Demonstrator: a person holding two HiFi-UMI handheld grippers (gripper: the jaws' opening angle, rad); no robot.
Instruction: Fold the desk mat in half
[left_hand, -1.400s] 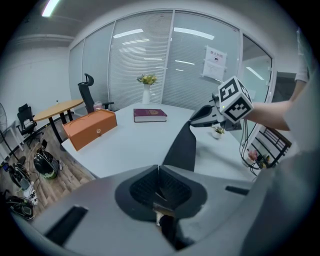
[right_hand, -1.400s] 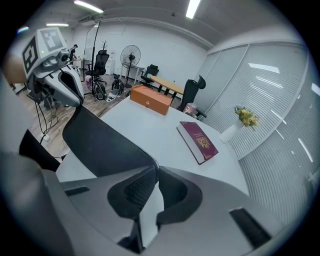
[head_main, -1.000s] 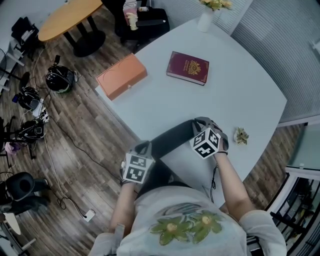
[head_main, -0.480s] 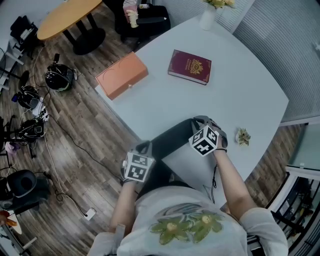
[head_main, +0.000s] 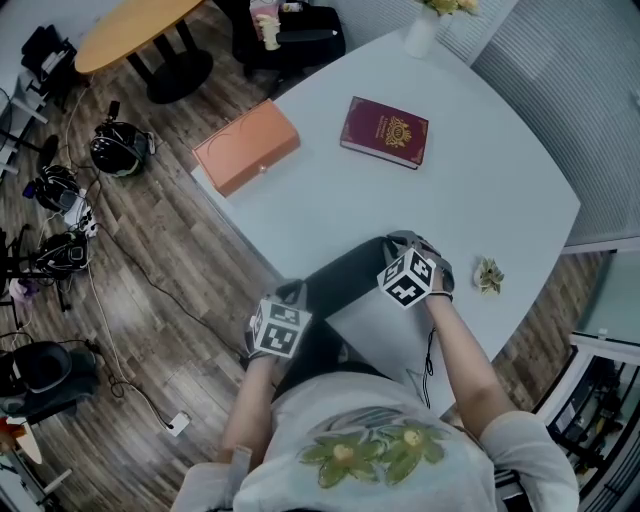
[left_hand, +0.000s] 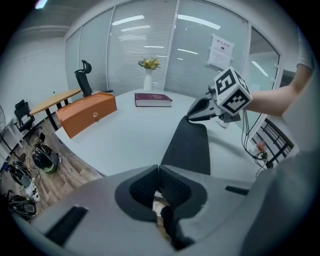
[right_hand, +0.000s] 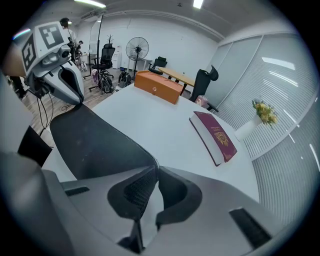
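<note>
**Ops:** Gripping anything yet?

**Me:** Yes. My left gripper (left_hand: 159, 167) is clamped on the near-left end of the desk mat (head_main: 345, 275), and my right gripper (right_hand: 156, 167) is clamped on its right end. The mat stretches dark between them along the table's (head_main: 470, 180) near edge.

**Ops:** Folded?

**Me:** Not that I can judge. I've got both ends. Carrying one over and laying it flat seems left. Farther off, the red book (head_main: 385, 131) and orange box (head_main: 246, 148) sit well apart.

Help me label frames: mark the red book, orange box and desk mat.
red book (head_main: 385, 131), head view, middle of the cover.
orange box (head_main: 246, 148), head view, top face.
desk mat (head_main: 345, 276), head view, dark middle.
</note>
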